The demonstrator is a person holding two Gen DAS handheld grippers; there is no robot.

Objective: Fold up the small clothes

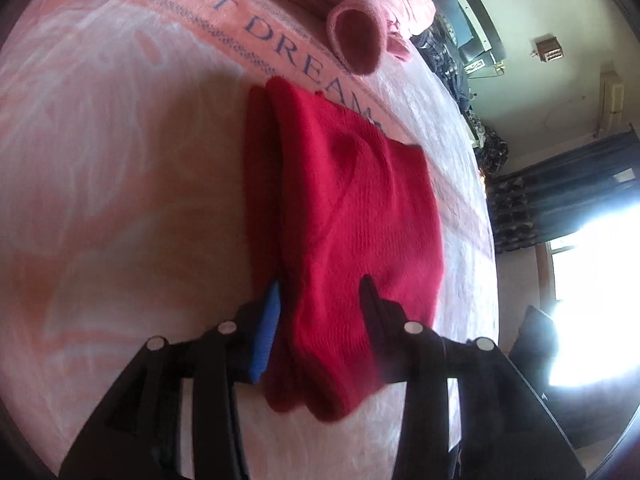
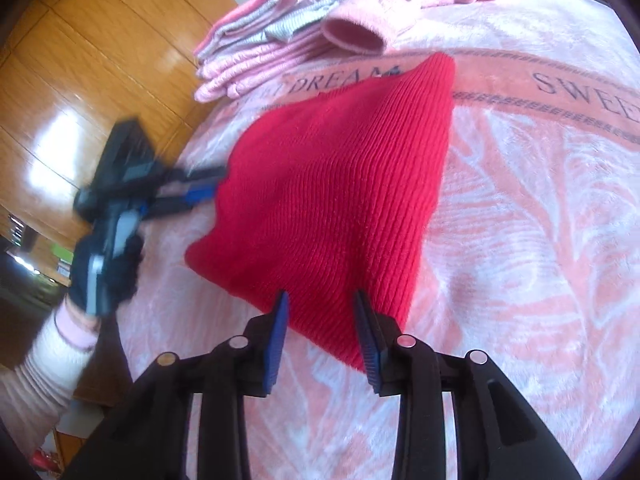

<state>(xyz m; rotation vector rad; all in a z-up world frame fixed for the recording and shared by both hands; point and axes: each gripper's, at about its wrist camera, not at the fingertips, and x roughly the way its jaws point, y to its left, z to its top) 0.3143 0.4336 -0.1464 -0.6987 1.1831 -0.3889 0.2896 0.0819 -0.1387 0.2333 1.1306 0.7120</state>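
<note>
A: Between the jaws of the left gripper [image 1: 320, 304], red knit garment [image 1: 344, 216]. Near end of it runs right through the gap, bunched, hanging toward the camera past the fingers.

B: Clenched on it?

A: Jaws are spread fairly wide with cloth filling the gap. Blue pad [image 1: 266, 332] sits against the garment's left fold, black finger on the other side presses into the knit. Grip or just straddling, cannot tell from this view.

B: Right side?

A: Right gripper [image 2: 322, 308], jaws released, both blue pads [image 2: 278, 340] visible with a clear gap. Red garment's near edge [image 2: 340, 208] lies in that gap at the fingertips, pads not pinching it. Cloth spreads forward from the jaws, ribbed, roughly triangular, far corner reaching a lettered band.

B: Other gripper visible from there?

A: Yes, blurred, at the garment's left edge, held by a gloved hand [image 2: 104, 264] with a pale pink sleeve [image 2: 52, 360].

B: Underneath?

A: Pink and white blanket [image 1: 120, 160], lettering "SWEET DREAM" beyond the garment. Well ahead of both jaws, a stack of folded pink clothes [image 2: 256, 44] with a grey striped piece, and a pink cuff [image 1: 354, 36] opening toward the camera just past the garment's far end.

B: Background?

A: Wooden panelling [image 2: 80, 60] left of the right jaws. Dark curtain [image 1: 560, 196] and a bright window off right of the left jaws.
</note>
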